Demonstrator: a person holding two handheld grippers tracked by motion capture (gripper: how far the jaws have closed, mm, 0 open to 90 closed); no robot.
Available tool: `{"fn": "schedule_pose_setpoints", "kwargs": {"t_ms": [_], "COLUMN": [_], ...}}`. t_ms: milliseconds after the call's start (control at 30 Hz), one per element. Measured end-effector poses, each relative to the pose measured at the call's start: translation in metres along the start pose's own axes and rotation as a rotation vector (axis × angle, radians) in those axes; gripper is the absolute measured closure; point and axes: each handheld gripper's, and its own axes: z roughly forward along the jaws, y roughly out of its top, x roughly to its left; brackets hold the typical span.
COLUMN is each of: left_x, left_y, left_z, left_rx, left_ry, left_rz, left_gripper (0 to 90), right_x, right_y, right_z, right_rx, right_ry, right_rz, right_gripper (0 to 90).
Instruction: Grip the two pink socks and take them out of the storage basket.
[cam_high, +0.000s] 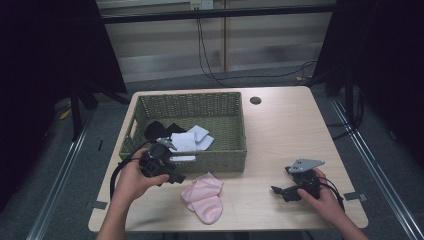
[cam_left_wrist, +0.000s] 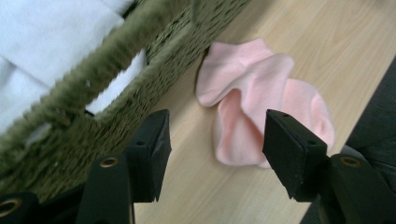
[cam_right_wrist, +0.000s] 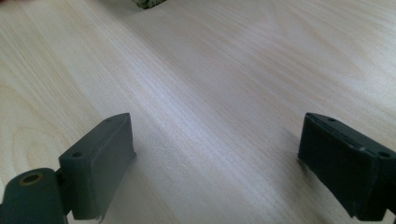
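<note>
while both tongs gape wide | pink socks (cam_left_wrist: 261, 107) just beyond left tongs (cam_left_wrist: 215, 140) | seemingly untouched

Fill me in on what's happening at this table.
A person holds a tool in each hand. The left tool, jaws open, hovers by the green woven basket and points at the pink socks on the wooden table. White and black socks lie in the basket. The right tool is open over bare table.

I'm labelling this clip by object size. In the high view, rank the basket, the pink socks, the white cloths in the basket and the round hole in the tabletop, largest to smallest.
1. Basket
2. Pink socks and white cloths: look alike, not ranked
3. Hole
</note>
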Motion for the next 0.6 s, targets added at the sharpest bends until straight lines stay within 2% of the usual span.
{"fn": "schedule_pose_setpoints", "kwargs": {"t_ms": [167,333,367,433,600], "left_x": [0.005,0.01,0.013,0.014,0.022], "left_y": [-0.013,-0.024,-0.029,-0.031,-0.043], "left_z": [0.01,0.016,0.019,0.02,0.029], "left_rx": [-0.013,-0.03,-0.035,-0.038,-0.067], "left_ry": [-0.003,0.002,0.017,0.023,0.041], "left_rz": [0.008,-0.006,0.0,0.0,-0.026], "left_gripper": [39.2,37.6,36.3,35.7,33.5], "right_x": [0.0,0.0,0.0,0.0,0.0], "right_y": [0.0,0.0,0.0,0.0,0.0], "right_z": [0.0,0.0,0.0,0.0,0.0], "right_rx": [0.0,0.0,0.0,0.0,0.0], "right_ry": [0.0,0.0,0.0,0.0,0.0], "right_rz": [-0.001,0.0,0.0,0.0,0.0], "right_gripper": [9.7,9.7,9.7,9.7,9.8]}}
